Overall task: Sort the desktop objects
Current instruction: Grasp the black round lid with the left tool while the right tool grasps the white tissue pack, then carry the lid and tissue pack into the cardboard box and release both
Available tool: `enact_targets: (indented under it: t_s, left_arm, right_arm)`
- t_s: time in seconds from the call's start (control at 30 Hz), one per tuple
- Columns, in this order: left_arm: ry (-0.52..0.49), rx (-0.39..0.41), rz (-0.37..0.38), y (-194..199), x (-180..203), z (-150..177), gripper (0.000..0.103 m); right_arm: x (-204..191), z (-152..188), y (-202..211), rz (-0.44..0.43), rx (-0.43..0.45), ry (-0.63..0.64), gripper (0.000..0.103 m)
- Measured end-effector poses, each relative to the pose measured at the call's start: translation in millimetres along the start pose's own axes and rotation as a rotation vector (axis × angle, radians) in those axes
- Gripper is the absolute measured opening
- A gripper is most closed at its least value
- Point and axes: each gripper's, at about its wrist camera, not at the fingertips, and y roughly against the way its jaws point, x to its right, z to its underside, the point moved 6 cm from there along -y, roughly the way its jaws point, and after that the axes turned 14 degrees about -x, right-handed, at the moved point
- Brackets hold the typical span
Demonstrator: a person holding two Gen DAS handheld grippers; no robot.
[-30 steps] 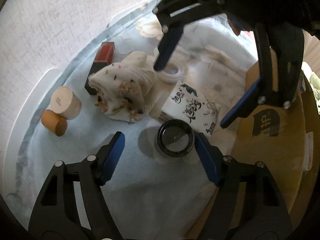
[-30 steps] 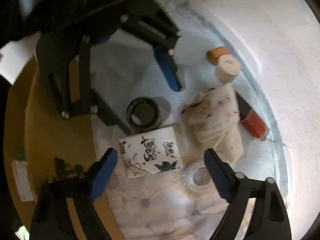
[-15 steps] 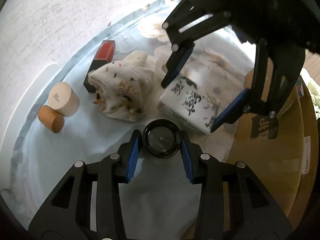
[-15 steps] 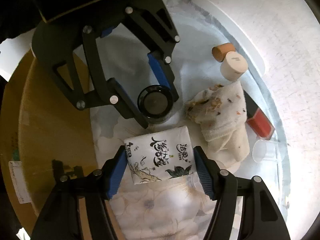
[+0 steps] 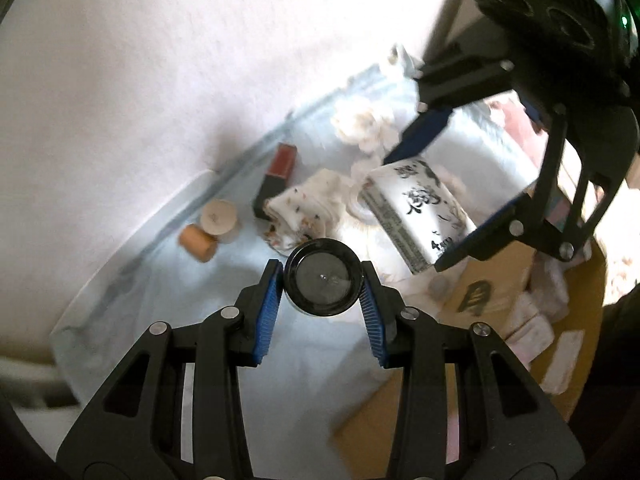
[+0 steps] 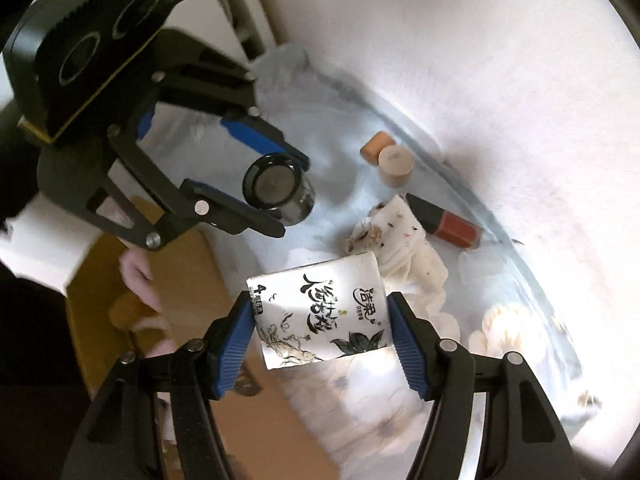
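One black-lidded jar (image 5: 322,278), lid facing the left wrist camera and its long axis running away between the fingers, is pinched by the left tool (image 5: 322,280) above the table (image 5: 168,280). One printed tissue pack (image 6: 320,308), long axis crosswise, is pinched by the right tool (image 6: 320,312). Below lie two cork-coloured cylinders (image 6: 394,164), one speckled cloth (image 6: 396,236) and one red lipstick (image 6: 448,222).

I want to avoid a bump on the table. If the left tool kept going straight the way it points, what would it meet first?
Probably the spotted cloth, which lies just beyond the black jar that the left tool holds. Depth is unclear, so it might pass above.
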Motion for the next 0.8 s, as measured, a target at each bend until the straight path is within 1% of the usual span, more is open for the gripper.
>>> enact_targets:
  t_s: [0.03, 0.13, 0.17, 0.2, 0.23, 0.27, 0.3, 0.33, 0.37, 0.4, 0.47, 0.57, 0.63, 0.67, 0.73, 0.8]
  left_arm:
    - [0.014, 0.002, -0.003, 6.2, 2.5, 1.5, 0.035]
    - [0.065, 0.004, -0.023, 24.3, 32.4, 6.5, 0.035]
    - [0.078, 0.005, -0.026, 31.9, 34.9, 8.4, 0.035]
    - [0.092, 0.008, -0.03, 38.0, 41.0, 11.1, 0.035]
    - [0.106, 0.011, -0.032, 44.0, 44.6, 14.4, 0.035]
    - [0.126, 0.014, -0.034, 50.9, 52.8, 19.5, 0.035]
    - [0.139, 0.015, -0.033, 50.7, 58.5, 12.9, 0.035]
    - [0.157, 0.018, -0.028, 54.9, 57.9, 21.9, 0.035]
    - [0.179, 0.022, -0.019, 58.5, 65.6, 29.1, 0.035]
    - [0.194, 0.024, -0.008, 65.3, 71.8, 36.9, 0.035]
    - [0.232, 0.02, 0.004, 63.2, 85.6, 51.4, 0.035]
    - [0.278, 0.013, 0.008, 57.2, 105.7, 71.2, 0.035]
    - [0.318, 0.016, 0.024, 59.0, 116.2, 85.5, 0.035]
    - [0.343, 0.017, 0.026, 56.9, 120.2, 91.3, 0.035]
    - [0.411, 0.018, 0.014, 50.8, 127.6, 104.7, 0.035]
    - [0.474, 0.027, 0.017, 41.9, 132.1, 113.1, 0.035]
  right_arm:
    - [-3.6, 3.6, 8.8, 0.0, 0.008, -0.024, 0.062]
    - [-11.1, 17.2, 29.8, -0.013, 0.034, -0.077, 0.062]
    - [0.0, 19.2, 38.5, -0.017, 0.043, -0.094, 0.062]
    - [2.1, 18.1, 43.7, -0.02, 0.048, -0.107, 0.062]
    - [-2.7, 25.0, 49.0, -0.026, 0.059, -0.122, 0.062]
    - [-9.2, 13.2, 49.0, -0.03, 0.068, -0.126, 0.062]
    - [-19.8, 13.8, 51.3, -0.033, 0.081, -0.129, 0.062]
    - [-26.4, 20.0, 54.5, -0.04, 0.093, -0.135, 0.062]
    - [-33.1, 25.3, 56.1, -0.046, 0.101, -0.143, 0.062]
    - [-35.4, 22.9, 52.6, -0.046, 0.105, -0.148, 0.062]
    - [-49.9, 36.2, 49.2, -0.041, 0.113, -0.164, 0.062]
    - [-61.0, 47.3, 33.3, -0.05, 0.118, -0.19, 0.062]
    - [-65.7, 55.3, 24.2, -0.025, 0.115, -0.208, 0.062]
    - [-68.9, 61.4, 18.3, 0.001, 0.111, -0.229, 0.062]
    - [-72.5, 72.4, 15.6, 0.022, 0.108, -0.278, 0.062]
    - [-71.9, 79.9, 2.4, 0.015, 0.107, -0.347, 0.062]
